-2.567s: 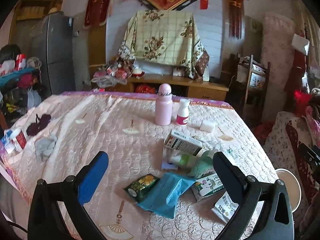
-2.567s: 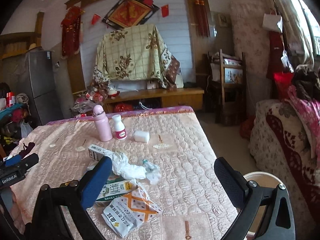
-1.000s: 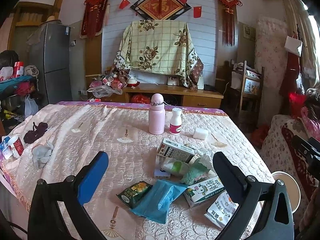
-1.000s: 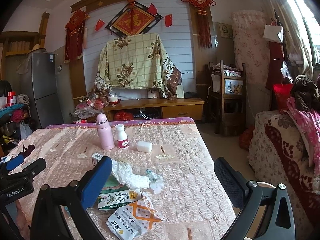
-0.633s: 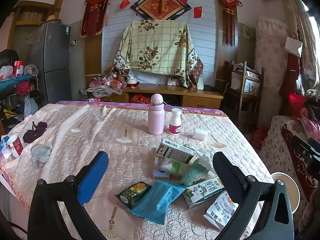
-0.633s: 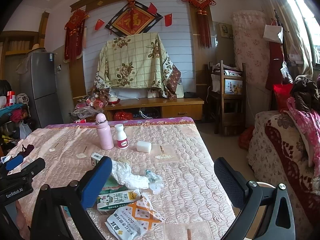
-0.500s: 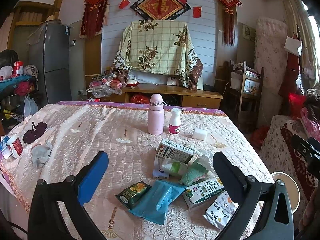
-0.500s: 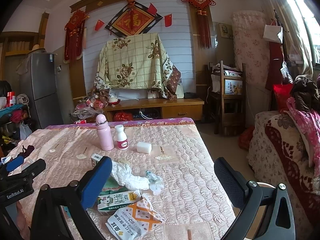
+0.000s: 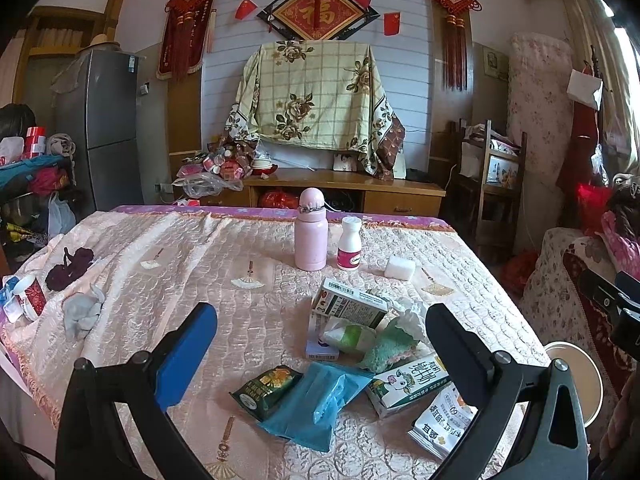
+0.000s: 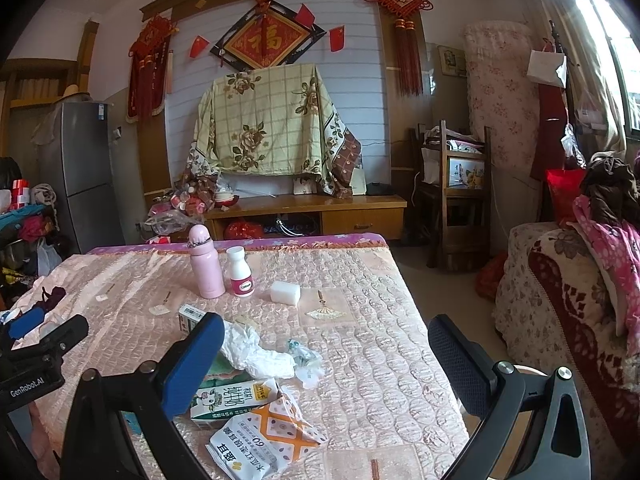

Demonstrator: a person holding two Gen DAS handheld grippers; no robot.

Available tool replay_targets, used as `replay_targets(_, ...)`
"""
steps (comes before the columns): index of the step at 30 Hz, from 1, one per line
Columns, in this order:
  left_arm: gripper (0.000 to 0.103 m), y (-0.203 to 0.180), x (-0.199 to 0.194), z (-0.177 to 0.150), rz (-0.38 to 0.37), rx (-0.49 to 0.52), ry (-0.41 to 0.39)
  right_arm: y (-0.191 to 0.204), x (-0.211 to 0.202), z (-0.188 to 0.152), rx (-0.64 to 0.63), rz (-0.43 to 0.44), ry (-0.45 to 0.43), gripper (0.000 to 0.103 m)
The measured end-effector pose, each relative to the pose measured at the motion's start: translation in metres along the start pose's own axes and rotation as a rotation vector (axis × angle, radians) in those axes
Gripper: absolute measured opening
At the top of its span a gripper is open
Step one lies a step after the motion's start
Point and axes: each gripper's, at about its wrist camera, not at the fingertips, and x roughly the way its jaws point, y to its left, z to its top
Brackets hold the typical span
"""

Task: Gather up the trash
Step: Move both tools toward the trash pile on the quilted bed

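Observation:
Trash lies in a heap near the table's front right: a blue plastic bag (image 9: 316, 404), a green snack packet (image 9: 266, 386), a milk carton (image 9: 408, 384), a white and orange bag (image 9: 442, 426), a box (image 9: 350, 304) and crumpled white tissue (image 10: 256, 352). My left gripper (image 9: 320, 350) is open and empty, held above the heap. My right gripper (image 10: 322, 360) is open and empty over the table's right part. The milk carton (image 10: 234, 398) and the white and orange bag (image 10: 266, 436) show near its left finger.
A pink flask (image 9: 310, 236), a white bottle (image 9: 349, 244) and a white block (image 9: 400, 268) stand further back on the quilted table (image 9: 180, 264). A round bin (image 9: 576, 380) sits on the floor right of the table. A sofa (image 10: 580, 300) is at the right.
Both grippers have risen and tilted up a little since the earliest frames, and both stay open. The trash has not moved.

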Motion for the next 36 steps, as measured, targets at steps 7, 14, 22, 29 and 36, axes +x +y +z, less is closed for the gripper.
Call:
replay_targets(7, 0.103, 0.001, 0.004, 0.000, 0.001, 0.000, 0.008, 0.002, 0.008, -0.003, -0.003, -0.003, 0.018, 0.103)
replay_targets(14, 0.103, 0.000, 0.014, -0.003, 0.003, 0.009, 0.030, 0.004, 0.013, -0.007, -0.018, -0.012, 0.033, 0.103)
replay_targets(22, 0.103, -0.001, 0.024, -0.007, -0.001, 0.011, 0.055, 0.002, 0.020, -0.013, -0.020, -0.017, 0.059, 0.103)
replay_targets(29, 0.103, 0.001, 0.030, -0.010, 0.001, 0.006, 0.067, 0.002, 0.026, -0.017, -0.026, -0.019, 0.076, 0.103)
replay_targets(36, 0.103, 0.005, 0.040, -0.013, 0.012, 0.003, 0.088, 0.004, 0.037, -0.021, -0.033, -0.011, 0.105, 0.103)
